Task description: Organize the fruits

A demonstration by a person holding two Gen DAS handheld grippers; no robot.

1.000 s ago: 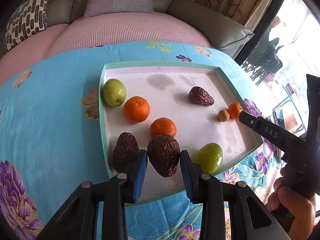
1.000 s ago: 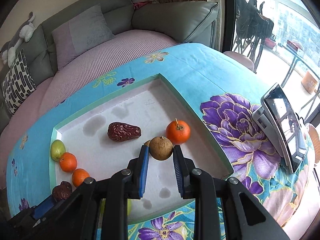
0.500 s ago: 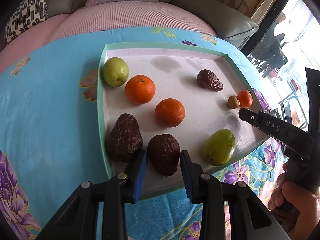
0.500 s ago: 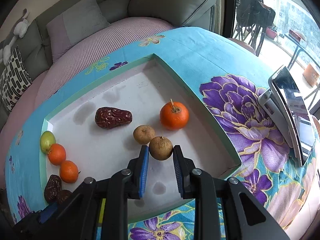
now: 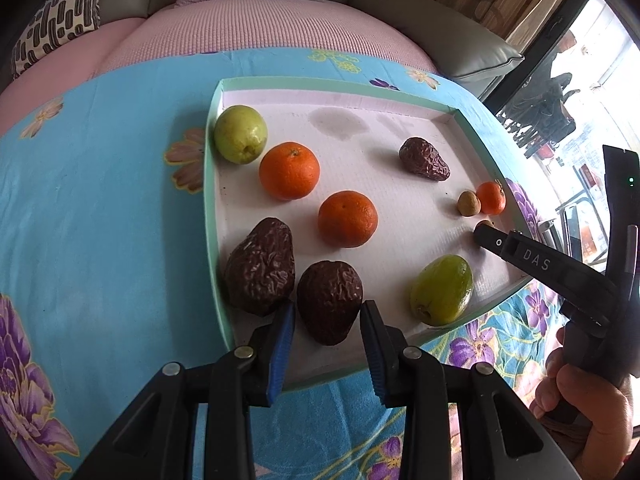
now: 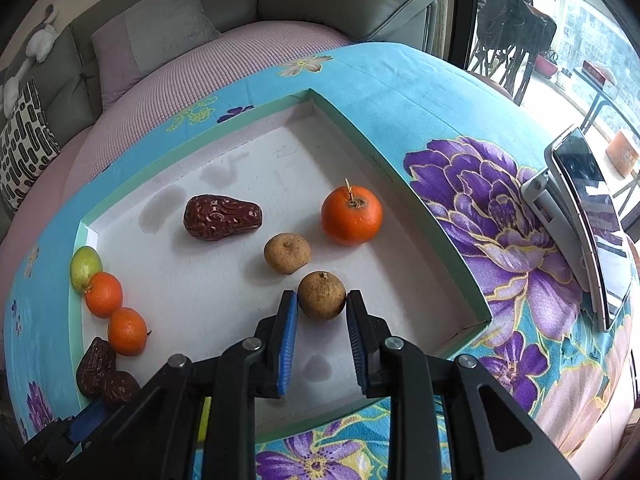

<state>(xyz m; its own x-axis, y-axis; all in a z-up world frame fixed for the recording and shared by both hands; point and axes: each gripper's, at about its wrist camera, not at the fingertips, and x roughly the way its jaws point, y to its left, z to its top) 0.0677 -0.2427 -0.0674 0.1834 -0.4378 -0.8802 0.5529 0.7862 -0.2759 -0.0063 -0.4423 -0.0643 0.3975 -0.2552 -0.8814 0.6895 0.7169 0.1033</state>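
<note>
Left gripper (image 5: 328, 314) is clamped on a wrinkled dark date (image 5: 330, 306), long axis along the fingers, low over the tray's (image 5: 212, 208) near-left corner beside a second date (image 5: 260, 266). Right gripper (image 6: 322, 306) pinches a brown longan (image 6: 322, 295) near the tray's right wall, probably just off the floor.

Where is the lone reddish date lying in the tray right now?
In the right wrist view the reddish date lies alone on the tray's far half, left of the stemmed orange and beyond the loose tan fruit.
</note>
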